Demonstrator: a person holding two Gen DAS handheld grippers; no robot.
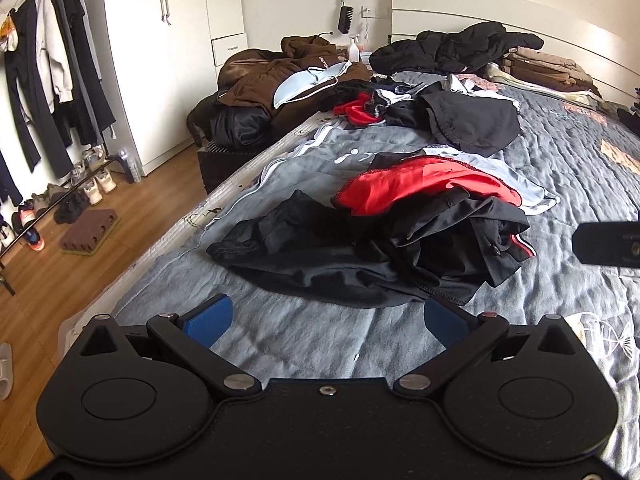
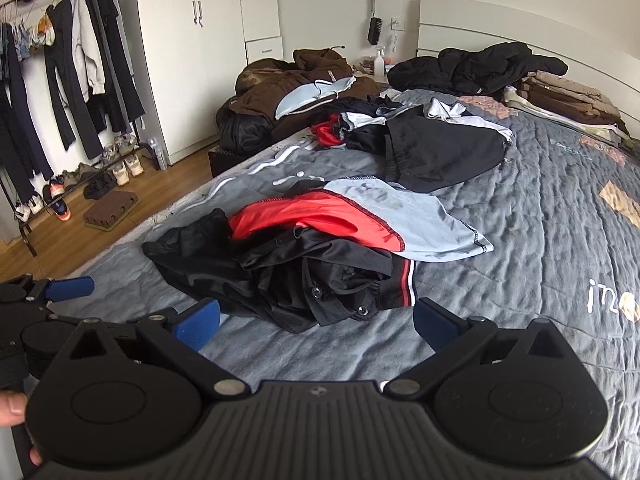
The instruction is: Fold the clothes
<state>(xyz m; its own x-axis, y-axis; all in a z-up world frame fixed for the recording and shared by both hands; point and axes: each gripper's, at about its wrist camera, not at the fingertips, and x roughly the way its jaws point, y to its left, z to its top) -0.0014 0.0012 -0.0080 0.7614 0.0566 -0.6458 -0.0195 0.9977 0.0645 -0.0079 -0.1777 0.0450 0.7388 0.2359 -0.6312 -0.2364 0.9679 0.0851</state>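
Counted: two clothing heaps on one bed [image 2: 540, 240], nearer [image 2: 312, 256] and farther [image 2: 420, 140]; one wardrobe [image 2: 208, 60]; one clothes rack [image 2: 60, 72].

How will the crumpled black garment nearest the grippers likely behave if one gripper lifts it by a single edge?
The black garment lies in soft, loose folds, so it would probably droop and unfurl rather than hold shape. Its sheen suggests thin, possibly slippery fabric. The red and grey top overlaps it and may drag along.
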